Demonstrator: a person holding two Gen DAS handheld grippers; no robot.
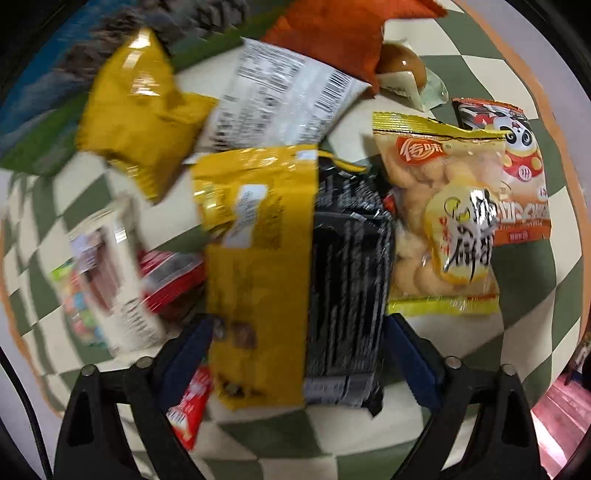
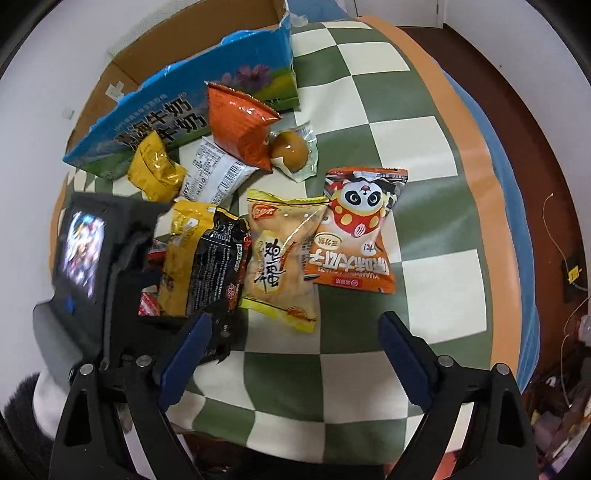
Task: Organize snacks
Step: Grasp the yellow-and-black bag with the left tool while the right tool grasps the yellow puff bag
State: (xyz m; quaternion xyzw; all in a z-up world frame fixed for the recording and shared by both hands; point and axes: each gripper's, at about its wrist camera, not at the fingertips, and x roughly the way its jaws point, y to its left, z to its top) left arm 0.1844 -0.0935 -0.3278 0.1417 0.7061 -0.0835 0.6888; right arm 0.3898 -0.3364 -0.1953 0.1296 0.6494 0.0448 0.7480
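Left claw: your jaws stand wide, straddling the yellow-and-black packet from above. Its lower end lies between the blue pads; whether the pads touch its sides cannot be told through the blur.
- Just left of that claw: a red packet half under the yellow edge, then a pale boxed snack and a red-lidded item.
- Just right: a clear bag of pale puffs, with the panda packet beyond it.
- Further ahead: a white wrapper with a barcode, a small yellow pouch, an orange bag, a brown egg in a clear wrap.

Right claw: your jaws stand wide and hold nothing; only checked cloth shows between them.
- At its left pad: the corner of the yellow-and-black packet, with the other gripper's black body above it.
- Just ahead: the puff bag and the panda packet, side by side and overlapping.
- Well ahead: the egg, the orange bag, the barcode wrapper, the yellow pouch, and behind them a torn blue carton, open at the top.
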